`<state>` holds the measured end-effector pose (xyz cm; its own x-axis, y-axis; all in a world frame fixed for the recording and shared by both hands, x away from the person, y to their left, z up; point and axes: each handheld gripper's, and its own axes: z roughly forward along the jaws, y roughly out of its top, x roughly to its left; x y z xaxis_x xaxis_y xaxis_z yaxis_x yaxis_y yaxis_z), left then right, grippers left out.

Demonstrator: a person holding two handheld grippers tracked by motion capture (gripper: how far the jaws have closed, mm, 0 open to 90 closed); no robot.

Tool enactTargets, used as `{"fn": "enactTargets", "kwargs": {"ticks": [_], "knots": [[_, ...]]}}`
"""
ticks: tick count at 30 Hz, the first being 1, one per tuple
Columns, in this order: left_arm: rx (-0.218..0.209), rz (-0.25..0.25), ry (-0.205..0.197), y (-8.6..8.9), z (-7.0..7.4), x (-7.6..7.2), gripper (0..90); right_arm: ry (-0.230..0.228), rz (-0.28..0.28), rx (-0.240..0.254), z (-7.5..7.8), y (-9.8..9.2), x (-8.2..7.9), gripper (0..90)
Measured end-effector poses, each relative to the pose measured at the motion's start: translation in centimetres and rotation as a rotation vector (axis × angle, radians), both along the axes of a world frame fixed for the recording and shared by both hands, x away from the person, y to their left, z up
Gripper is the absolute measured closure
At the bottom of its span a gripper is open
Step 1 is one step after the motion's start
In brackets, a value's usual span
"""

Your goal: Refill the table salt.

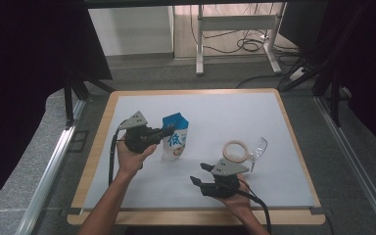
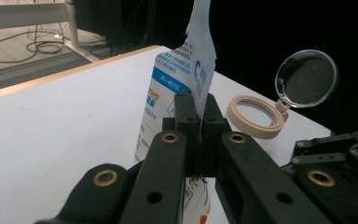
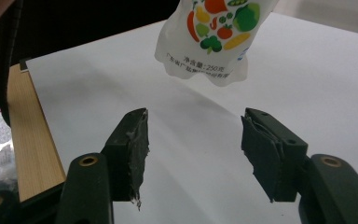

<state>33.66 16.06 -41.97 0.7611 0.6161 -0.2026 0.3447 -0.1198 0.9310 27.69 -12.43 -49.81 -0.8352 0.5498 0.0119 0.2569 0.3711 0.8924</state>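
A blue and white pouch (image 1: 175,137) with printed vegetables hangs above the white mat, upright. My left gripper (image 1: 168,130) is shut on the pouch's upper edge; in the left gripper view the pouch (image 2: 179,88) rises from between the pressed black pads (image 2: 185,119). My right gripper (image 1: 199,173) sits near the table's front, right of the pouch, jaws open and empty. In the right gripper view the pouch's bottom (image 3: 212,37) hangs above and beyond the right gripper (image 3: 193,149).
A beige ring (image 1: 235,151) and a clear round lens on a handle (image 1: 257,150) lie to the right of the pouch; both the ring (image 2: 255,116) and lens (image 2: 306,78) appear in the left gripper view. The white mat (image 1: 254,117) covers a wooden table with a bare rim (image 1: 98,137).
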Motion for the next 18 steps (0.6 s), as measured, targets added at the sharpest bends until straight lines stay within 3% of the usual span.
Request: {"fn": "enactTargets", "kwargs": {"ticks": [18], "knots": [[0.005,-0.055,-0.001,-1.6,0.2,-1.0,90.0,0.037,-0.032,-0.044,-2.3,1.6,0.7,36.5]]}}
